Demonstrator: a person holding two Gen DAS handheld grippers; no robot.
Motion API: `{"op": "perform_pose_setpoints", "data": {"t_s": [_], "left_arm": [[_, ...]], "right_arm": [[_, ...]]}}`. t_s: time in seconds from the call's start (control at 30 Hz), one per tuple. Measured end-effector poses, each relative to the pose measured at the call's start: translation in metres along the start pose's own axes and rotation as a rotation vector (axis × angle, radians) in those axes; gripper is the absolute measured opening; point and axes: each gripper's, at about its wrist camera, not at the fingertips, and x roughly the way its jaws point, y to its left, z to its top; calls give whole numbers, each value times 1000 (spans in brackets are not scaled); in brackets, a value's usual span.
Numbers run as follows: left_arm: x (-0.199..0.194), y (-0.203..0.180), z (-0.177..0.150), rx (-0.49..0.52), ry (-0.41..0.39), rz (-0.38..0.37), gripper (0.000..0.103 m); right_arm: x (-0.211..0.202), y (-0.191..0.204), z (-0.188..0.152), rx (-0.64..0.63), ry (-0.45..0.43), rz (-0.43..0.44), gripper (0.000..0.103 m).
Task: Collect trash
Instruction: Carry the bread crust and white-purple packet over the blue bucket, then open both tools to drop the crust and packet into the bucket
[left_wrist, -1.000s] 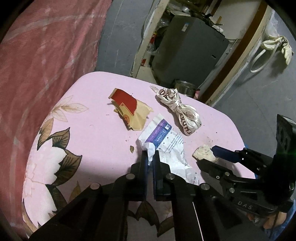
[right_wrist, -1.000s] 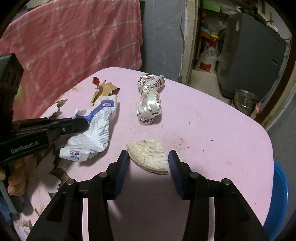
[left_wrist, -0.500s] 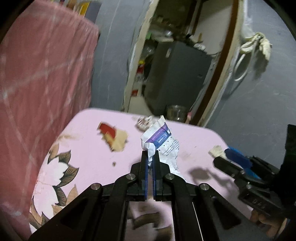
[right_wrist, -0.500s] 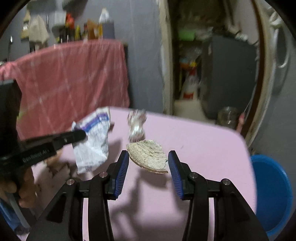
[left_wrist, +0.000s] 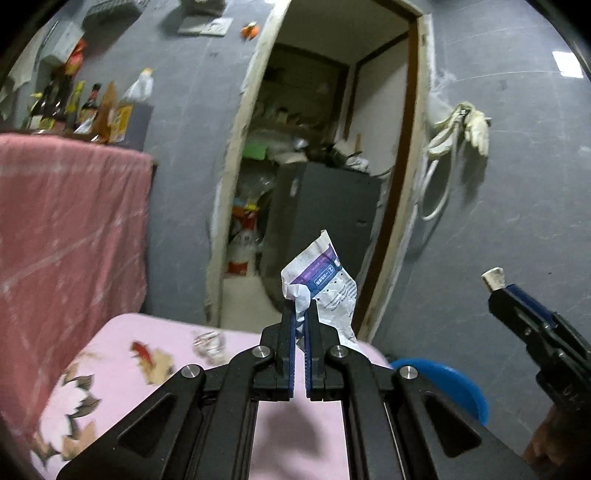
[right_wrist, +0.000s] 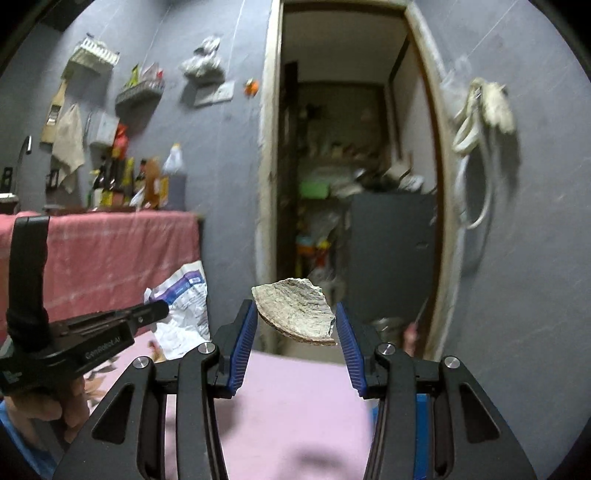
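Crumpled wrapper (left_wrist: 325, 284) is pinched by the left gripper (left_wrist: 300, 314), crusty wedge (right_wrist: 295, 314) clamped by the right gripper (right_wrist: 295, 325), both held high, probably for the blue bin (left_wrist: 450, 384) at lower right.

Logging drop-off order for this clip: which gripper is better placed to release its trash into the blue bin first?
Probably right. The right gripper, holding the flat scrap, sits on the blue bin's side, while the left gripper holds the white wrapper above the pink table.

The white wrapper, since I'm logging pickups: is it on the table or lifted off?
Lifted. The white wrapper is pinched in the shut left gripper, above the pink table.
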Motion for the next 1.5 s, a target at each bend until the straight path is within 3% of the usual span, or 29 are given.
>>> {"op": "perform_pose_setpoints", "data": {"t_s": [0.17,0.37,0.73,1.1,1.5], "left_arm": [[15,-41,0,2,-17,-68,2],[45,-98,-6,26,27,-148,2],[118,-174,-46,94,267,-200,2],[167,-186,-105,137,514,-138,2],[189,-179,-123,96,628,-113,2]], "right_arm": [[-15,-33,0,-4,-48,-108,42],[-26,-85,-14,11,-59,-226,42],[-18,-157,-64,91,73,-316,42],[10,-181,-103,172,264,-291,42],[24,-190,-123,214,383,-271,43]]}}
